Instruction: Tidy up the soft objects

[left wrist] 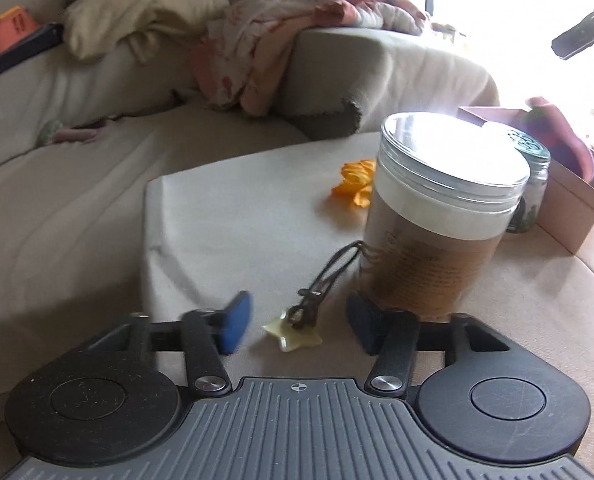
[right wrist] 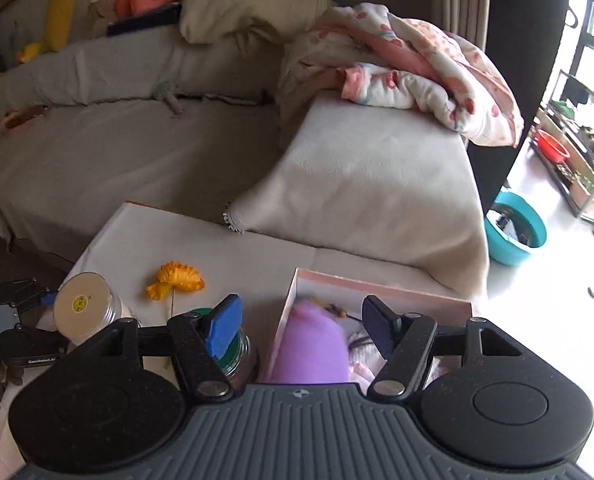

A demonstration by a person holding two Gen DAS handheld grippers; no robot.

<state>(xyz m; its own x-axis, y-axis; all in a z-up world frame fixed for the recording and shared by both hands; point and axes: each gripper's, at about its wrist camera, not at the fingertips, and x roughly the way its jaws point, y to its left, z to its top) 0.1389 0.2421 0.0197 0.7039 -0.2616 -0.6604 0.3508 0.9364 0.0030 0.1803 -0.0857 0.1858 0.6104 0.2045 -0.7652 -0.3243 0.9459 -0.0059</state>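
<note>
A pale star pendant on a brown cord lies on the cloth-covered table. My left gripper stands open astride it, and neither blue pad touches it. In the right wrist view a purple soft cloth lies in the pink box, with other pale fabric beside it. My right gripper hovers open above that cloth, its pads clear of it. An orange fabric flower lies on the table behind the jars.
A tall lidded jar stands just right of my left gripper. A small green-lidded jar sits beside the box. Behind are a sofa with a cream pillow and pink patterned blanket. A teal basin is on the floor.
</note>
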